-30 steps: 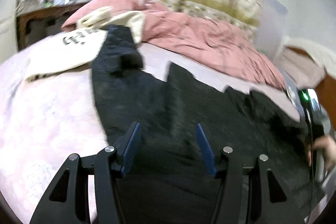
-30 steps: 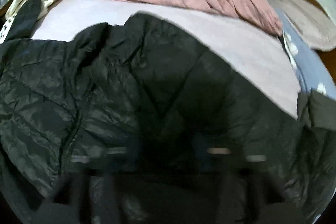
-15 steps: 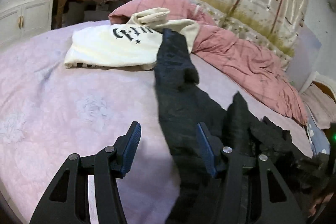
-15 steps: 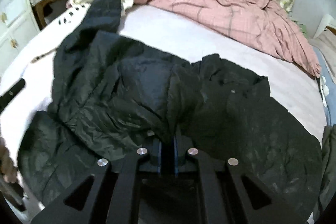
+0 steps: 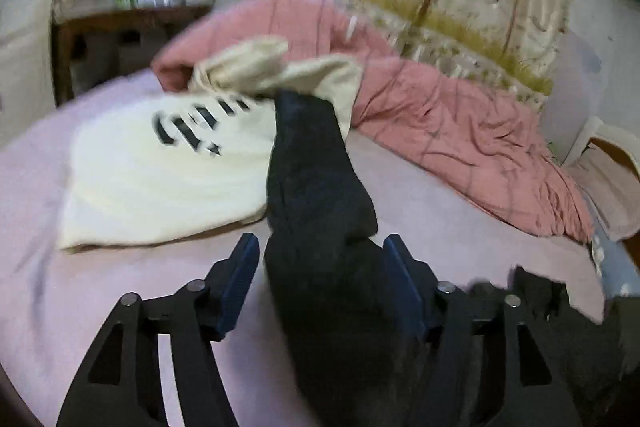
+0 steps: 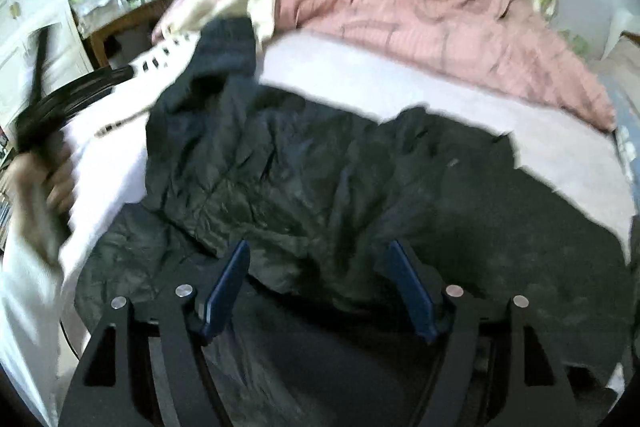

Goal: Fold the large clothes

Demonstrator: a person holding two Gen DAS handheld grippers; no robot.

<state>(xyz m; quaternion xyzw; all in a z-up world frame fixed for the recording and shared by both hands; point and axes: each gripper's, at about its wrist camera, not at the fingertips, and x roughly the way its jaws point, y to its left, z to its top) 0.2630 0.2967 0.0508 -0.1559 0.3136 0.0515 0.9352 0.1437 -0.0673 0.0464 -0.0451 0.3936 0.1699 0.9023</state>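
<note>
Black puffer jacket (image 6: 320,179), on bed (image 6: 400,83): right gripper (image 6: 320,283) just released it, jaws opening; left gripper (image 5: 320,279) widening astride sleeve (image 5: 312,167), next fold pending.

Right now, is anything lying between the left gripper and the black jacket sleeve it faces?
Nothing visible does. The black jacket sleeve already runs up between the opening fingers of the left gripper; the pads don't press it. The cream sweatshirt lies beside and under its far end.

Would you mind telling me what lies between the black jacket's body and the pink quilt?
Only bare pale pink sheet separates the black jacket from the pink quilt, seen in the right wrist view.
</note>
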